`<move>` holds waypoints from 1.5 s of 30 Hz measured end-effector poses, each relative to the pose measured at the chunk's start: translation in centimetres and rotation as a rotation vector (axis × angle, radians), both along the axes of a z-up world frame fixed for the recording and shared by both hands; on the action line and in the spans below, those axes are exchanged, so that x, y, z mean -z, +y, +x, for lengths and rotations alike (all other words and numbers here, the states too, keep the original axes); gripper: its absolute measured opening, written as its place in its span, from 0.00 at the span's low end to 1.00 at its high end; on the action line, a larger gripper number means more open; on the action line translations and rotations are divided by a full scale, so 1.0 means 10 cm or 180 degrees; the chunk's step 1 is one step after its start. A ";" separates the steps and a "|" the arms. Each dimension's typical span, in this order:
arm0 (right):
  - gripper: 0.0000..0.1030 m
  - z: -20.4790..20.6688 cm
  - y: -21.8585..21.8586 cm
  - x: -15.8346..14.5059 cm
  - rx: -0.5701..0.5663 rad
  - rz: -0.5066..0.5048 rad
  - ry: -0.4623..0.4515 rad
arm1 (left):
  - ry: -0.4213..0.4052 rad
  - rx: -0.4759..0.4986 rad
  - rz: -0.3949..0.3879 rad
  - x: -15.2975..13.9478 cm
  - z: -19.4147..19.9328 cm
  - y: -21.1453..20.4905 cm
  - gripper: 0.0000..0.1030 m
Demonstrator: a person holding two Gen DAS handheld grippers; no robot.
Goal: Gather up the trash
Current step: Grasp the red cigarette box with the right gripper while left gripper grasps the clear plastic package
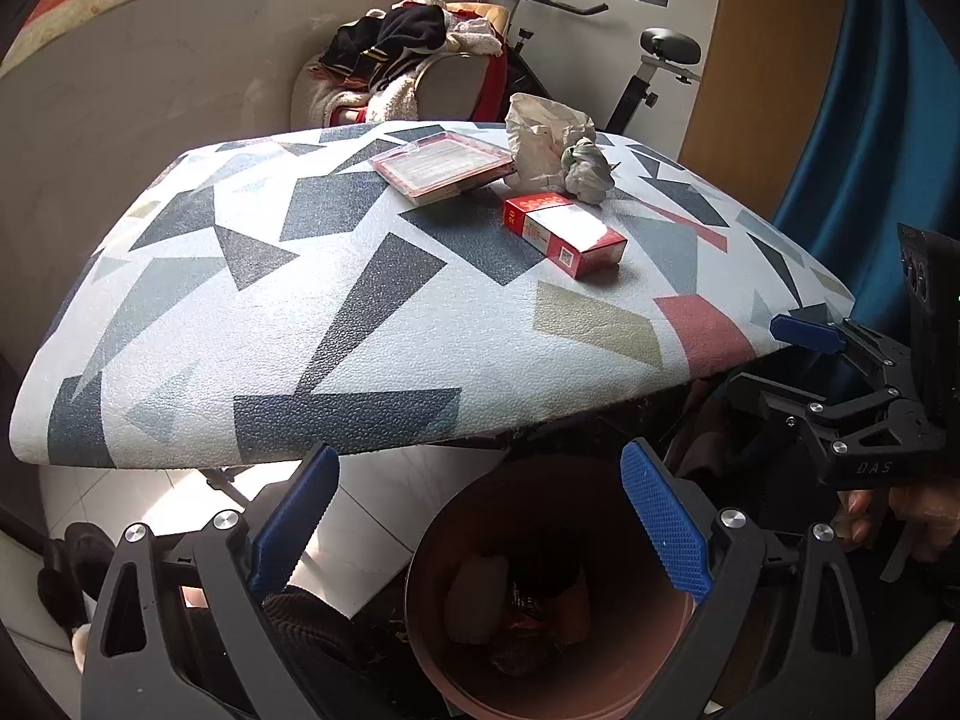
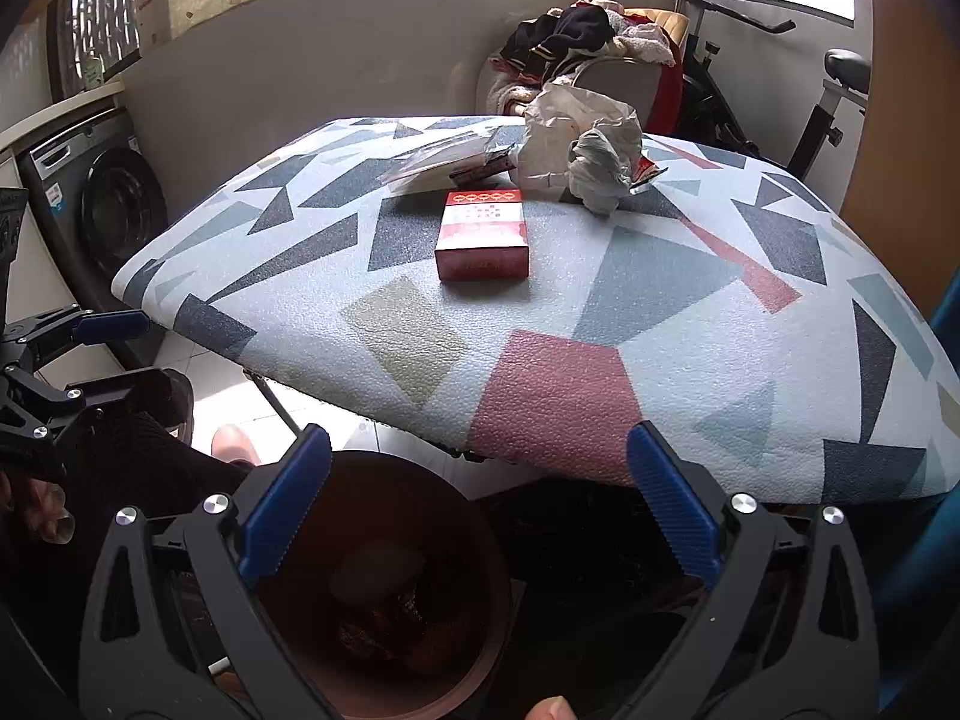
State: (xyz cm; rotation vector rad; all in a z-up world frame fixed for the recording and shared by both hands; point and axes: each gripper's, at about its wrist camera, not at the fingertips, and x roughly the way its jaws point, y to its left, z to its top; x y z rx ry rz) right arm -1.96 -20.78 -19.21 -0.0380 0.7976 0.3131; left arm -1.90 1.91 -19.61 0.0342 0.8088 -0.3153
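Observation:
A red and white cigarette box [image 1: 564, 233] [image 2: 483, 235] lies on the patterned table [image 1: 360, 324] [image 2: 660, 324]. Behind it are a flat clear-wrapped red packet [image 1: 443, 168] [image 2: 447, 157], a crumpled white paper bag [image 1: 543, 135] [image 2: 576, 120] and a grey crumpled wad [image 1: 588, 171] [image 2: 600, 171]. A brown bin [image 1: 474, 675] [image 2: 480, 540] with trash inside stands on the floor below the table's near edge. My left gripper [image 1: 480, 531] hangs open over the bin, empty. My right gripper [image 2: 480, 510] is open too, above the bin, also seen at the right of the left wrist view [image 1: 786, 360].
A chair piled with clothes [image 1: 408, 54] [image 2: 588, 42] and an exercise bike [image 1: 648, 60] [image 2: 828, 96] stand behind the table. A washing machine [image 2: 102, 204] is at the left. A blue curtain [image 1: 870, 120] hangs at the right. A person's hand [image 1: 894, 510] holds the right gripper.

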 end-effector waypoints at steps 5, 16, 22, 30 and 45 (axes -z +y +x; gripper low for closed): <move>0.94 0.08 -0.06 -0.05 0.0036 0.0131 -0.0024 | -0.0124 -0.0129 -0.0056 -0.13 0.07 0.11 0.92; 0.94 0.43 -0.17 -0.14 0.0111 0.0061 -0.0088 | -0.0405 -0.0293 -0.0020 -0.47 0.39 0.28 0.93; 0.94 0.67 -0.13 -0.17 0.0003 0.0128 0.0023 | -0.0485 -0.0304 0.0001 -0.59 0.57 0.33 0.93; 0.94 1.02 0.02 -0.15 0.0016 0.0135 0.0072 | -0.0483 -0.0321 -0.0024 -0.64 0.83 0.39 0.94; 0.94 1.72 0.39 0.04 0.0149 0.0097 0.0323 | -0.0148 -0.0514 -0.0337 -0.44 1.37 0.58 0.94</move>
